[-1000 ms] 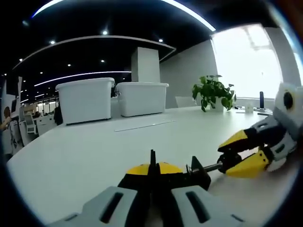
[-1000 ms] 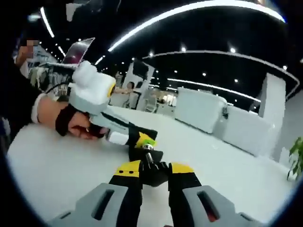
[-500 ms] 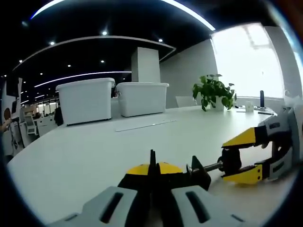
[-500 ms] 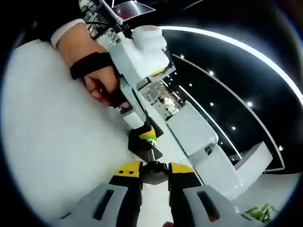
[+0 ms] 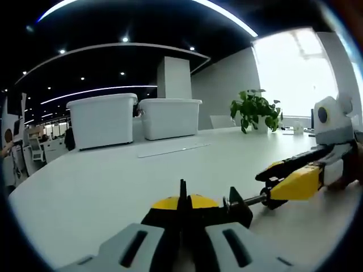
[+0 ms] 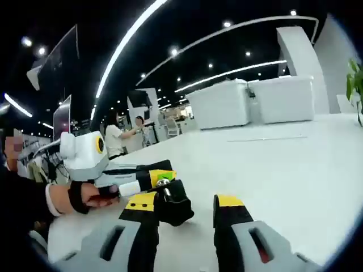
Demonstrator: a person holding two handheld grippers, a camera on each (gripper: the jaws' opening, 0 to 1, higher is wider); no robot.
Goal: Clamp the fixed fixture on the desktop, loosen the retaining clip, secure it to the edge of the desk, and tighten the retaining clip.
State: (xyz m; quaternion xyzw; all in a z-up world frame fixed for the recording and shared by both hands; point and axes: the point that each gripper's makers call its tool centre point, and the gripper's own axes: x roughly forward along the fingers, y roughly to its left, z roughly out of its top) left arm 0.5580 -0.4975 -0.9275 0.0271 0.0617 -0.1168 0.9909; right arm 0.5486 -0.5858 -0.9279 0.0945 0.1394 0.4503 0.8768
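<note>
A black clamp fixture (image 5: 235, 211) lies on the white desk (image 5: 102, 187), and my left gripper (image 5: 182, 207) is shut on its body. A threaded rod runs right from it to a black knob (image 5: 272, 199). My right gripper (image 5: 279, 180) reaches in from the right, its yellow-tipped jaws around that knob. In the right gripper view my right gripper (image 6: 184, 204) stands open, with the knob (image 6: 173, 207) resting against its left jaw and a gap to the right jaw. Beyond the knob, my left gripper (image 6: 159, 177) is held by a hand (image 6: 93, 194).
Two white storage bins (image 5: 102, 119) (image 5: 170, 116) stand at the back of the desk, with a potted plant (image 5: 256, 110) to their right near the bright window. Small items (image 5: 298, 129) sit by the window. People (image 6: 116, 136) stand far off in the office.
My right gripper has rolled around the rod's axis and its jaws have spread, letting go of the knob they were shut on. My left gripper and the fixture have stayed put.
</note>
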